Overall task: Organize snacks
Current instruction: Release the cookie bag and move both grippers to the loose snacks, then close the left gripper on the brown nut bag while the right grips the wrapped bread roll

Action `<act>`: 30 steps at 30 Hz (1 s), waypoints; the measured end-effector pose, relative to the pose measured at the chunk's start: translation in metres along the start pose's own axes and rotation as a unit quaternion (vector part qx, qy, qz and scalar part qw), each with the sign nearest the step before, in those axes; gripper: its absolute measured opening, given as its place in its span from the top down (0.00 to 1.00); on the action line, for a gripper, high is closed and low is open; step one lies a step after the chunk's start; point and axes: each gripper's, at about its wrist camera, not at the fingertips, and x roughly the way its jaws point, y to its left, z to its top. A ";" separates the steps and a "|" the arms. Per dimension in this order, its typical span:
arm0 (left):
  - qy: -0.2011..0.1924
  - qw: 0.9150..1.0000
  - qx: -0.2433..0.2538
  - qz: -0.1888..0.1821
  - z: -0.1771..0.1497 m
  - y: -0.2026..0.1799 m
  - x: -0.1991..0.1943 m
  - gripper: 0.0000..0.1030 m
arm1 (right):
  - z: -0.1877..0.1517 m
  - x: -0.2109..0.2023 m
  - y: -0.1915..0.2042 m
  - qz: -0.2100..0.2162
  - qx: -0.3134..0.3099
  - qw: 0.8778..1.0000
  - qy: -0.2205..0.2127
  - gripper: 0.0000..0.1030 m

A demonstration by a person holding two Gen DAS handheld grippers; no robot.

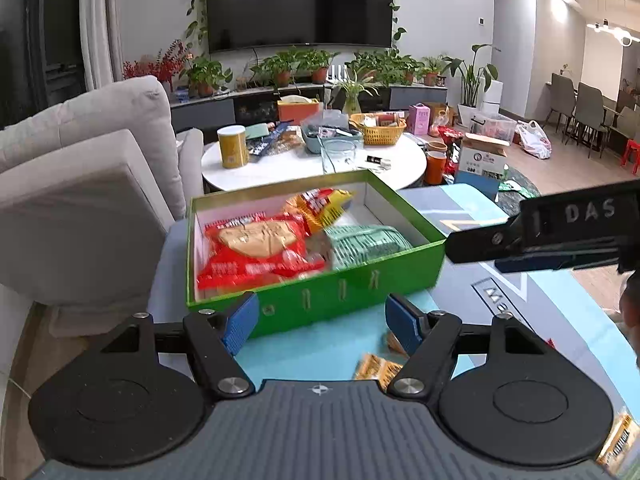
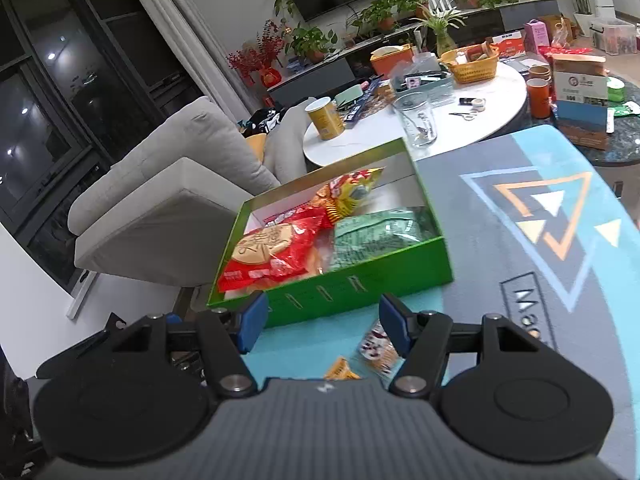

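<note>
Both tools gape (empty); green box ahead.

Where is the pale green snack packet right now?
The pale green snack packet lies inside the open green cardboard box, in its near right corner, beside the big red biscuit bag and below the yellow-red crisp bag in both wrist views.

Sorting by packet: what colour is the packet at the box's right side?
Pale green packet, lying inside the green box; right wrist view shows it best.
</note>
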 end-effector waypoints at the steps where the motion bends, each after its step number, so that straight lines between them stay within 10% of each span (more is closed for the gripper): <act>1: 0.001 1.000 0.000 -0.002 -0.002 -0.002 -0.001 0.34 | 0.000 -0.003 -0.003 -0.001 0.001 1.000 -0.001 0.52; 30: 0.123 0.992 -0.018 -0.036 -0.074 -0.078 0.013 0.34 | -0.076 -0.027 -0.081 -0.087 0.078 0.992 0.056 0.42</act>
